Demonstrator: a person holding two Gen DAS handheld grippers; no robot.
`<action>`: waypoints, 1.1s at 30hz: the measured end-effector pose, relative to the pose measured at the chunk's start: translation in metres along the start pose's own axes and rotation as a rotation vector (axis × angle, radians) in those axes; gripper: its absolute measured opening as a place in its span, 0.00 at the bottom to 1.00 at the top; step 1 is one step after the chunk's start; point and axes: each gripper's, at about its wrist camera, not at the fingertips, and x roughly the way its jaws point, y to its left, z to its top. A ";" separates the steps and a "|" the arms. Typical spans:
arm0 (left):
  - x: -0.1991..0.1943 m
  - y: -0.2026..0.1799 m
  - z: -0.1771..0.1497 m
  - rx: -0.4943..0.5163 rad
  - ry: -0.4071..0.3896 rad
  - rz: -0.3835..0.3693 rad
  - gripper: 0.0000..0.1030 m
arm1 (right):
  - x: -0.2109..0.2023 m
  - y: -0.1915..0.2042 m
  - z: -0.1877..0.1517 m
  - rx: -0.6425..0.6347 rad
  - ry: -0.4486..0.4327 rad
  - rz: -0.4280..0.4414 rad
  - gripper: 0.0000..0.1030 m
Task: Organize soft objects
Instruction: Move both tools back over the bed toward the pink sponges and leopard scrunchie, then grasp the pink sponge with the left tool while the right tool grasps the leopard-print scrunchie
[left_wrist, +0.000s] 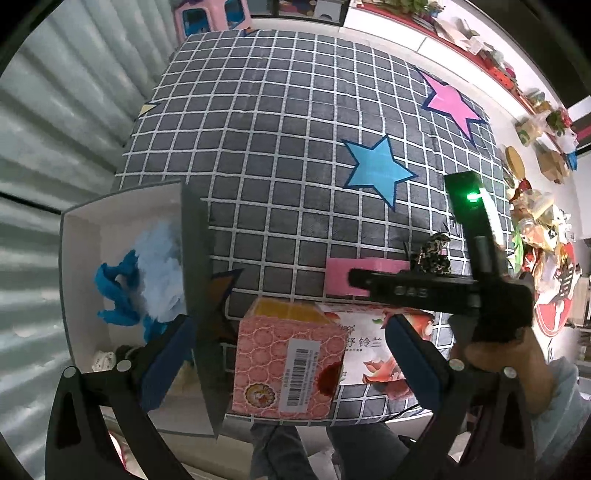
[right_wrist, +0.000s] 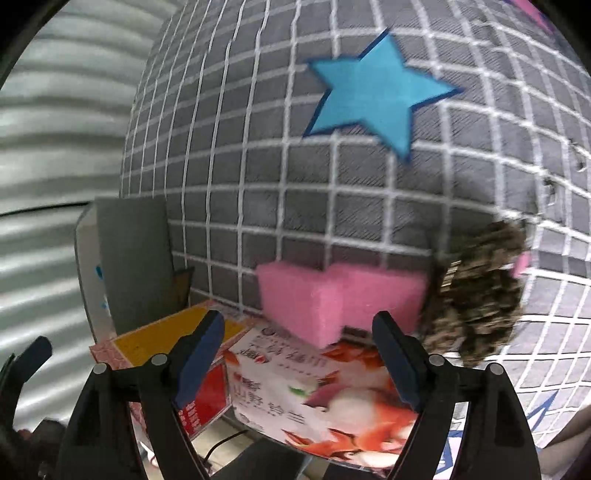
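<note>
Hovering spread and empty, the right gripper faces the pink foam sponge; the left gripper straddles the pink patterned carton, not gripping.

Grid-patterned star quilt, pink sponge, leopard scrunchie, tissue pack, pink carton, white box

Grey grid-checked cloth with blue star and pink star ahead of gripper. Corrugated grey wall at left. Cluttered red-edged shelves at right. Pink stool far ahead.
</note>
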 end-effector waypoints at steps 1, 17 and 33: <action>0.000 0.002 -0.002 -0.006 0.000 0.001 1.00 | 0.008 0.001 0.000 0.016 0.024 0.021 0.81; 0.005 0.005 -0.002 -0.041 0.014 -0.006 1.00 | -0.043 -0.033 0.016 0.035 -0.180 -0.218 0.81; 0.075 -0.060 0.036 -0.101 0.114 -0.003 1.00 | -0.030 -0.149 -0.037 0.197 -0.125 -0.355 0.83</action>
